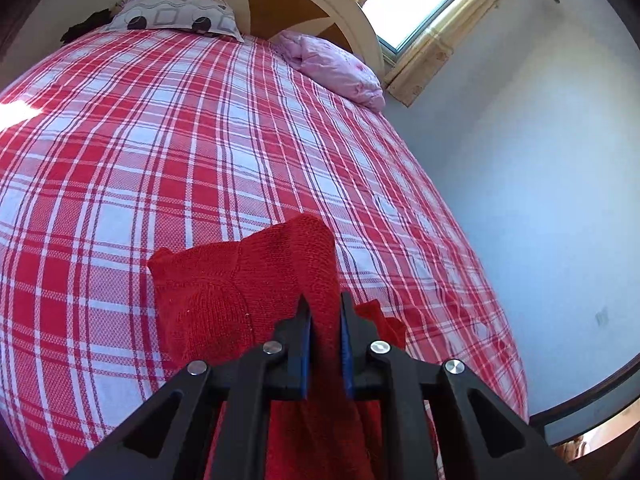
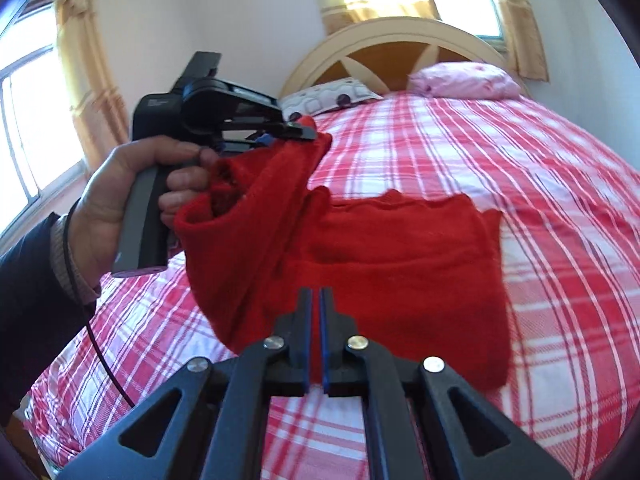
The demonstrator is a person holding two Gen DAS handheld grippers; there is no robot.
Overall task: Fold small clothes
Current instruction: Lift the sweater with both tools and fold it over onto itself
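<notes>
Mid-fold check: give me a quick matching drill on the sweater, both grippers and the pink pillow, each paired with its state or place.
1. red sweater
2. left gripper
3. right gripper
4. pink pillow

a. at the headboard
b. shut on a lifted part of the knit
c. partly flat on the plaid bedspread
d. jaws nearly shut, nothing visibly pinched

Pairs: 1-c, 2-b, 3-d, 4-a

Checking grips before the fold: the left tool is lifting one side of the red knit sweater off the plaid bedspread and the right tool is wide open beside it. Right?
Not quite. The left tool does lift the red knit sweater off the plaid bedspread, but the right tool is shut on the sweater's near edge, as the right wrist view shows.
</notes>
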